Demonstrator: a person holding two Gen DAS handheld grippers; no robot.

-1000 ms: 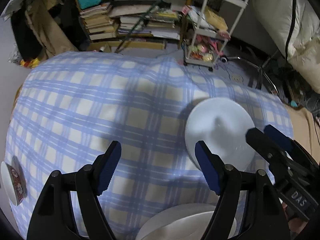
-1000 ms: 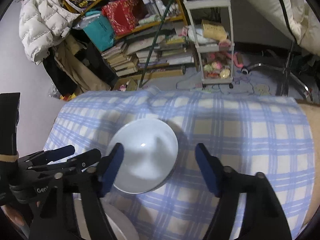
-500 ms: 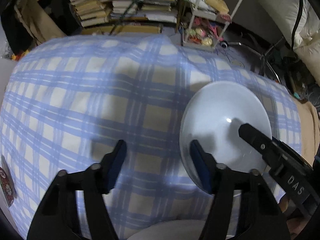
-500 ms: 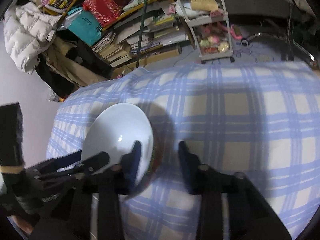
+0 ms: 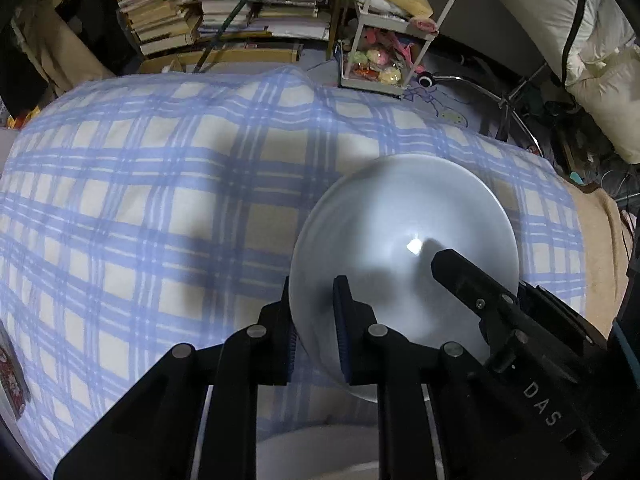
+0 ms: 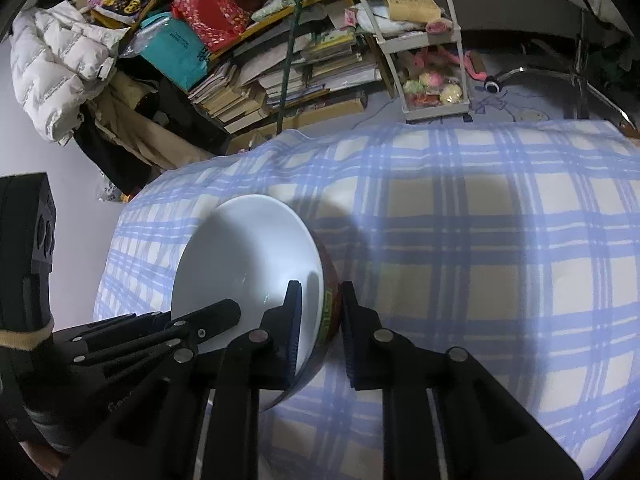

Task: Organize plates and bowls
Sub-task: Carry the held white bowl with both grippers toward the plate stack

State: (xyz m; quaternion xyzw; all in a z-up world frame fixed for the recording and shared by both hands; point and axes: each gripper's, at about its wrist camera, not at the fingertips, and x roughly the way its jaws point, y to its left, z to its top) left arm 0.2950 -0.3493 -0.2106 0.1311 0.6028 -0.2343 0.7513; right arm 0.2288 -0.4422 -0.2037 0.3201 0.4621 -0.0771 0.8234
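Note:
A white bowl [image 5: 404,256] with a red patterned outside sits on the blue plaid cloth [image 5: 160,184]. My left gripper [image 5: 316,320] is shut on its left rim, one finger inside and one outside. My right gripper [image 6: 320,320] is shut on the bowl's [image 6: 248,256] right rim; its finger also shows in the left wrist view [image 5: 472,280]. The left gripper shows in the right wrist view [image 6: 200,320]. A white plate [image 5: 320,452] lies below the bowl at the near edge, partly hidden by my fingers.
Another patterned dish [image 5: 12,376] lies at the cloth's left edge. Beyond the cloth stand stacked books [image 6: 280,72], a white trolley [image 6: 432,60] and a white jacket [image 6: 56,64]. A tan blanket [image 5: 600,232] borders the cloth on the right.
Both grippers have closed from open onto opposite rims of the bowl. The bowl now looks larger and closer in both views.

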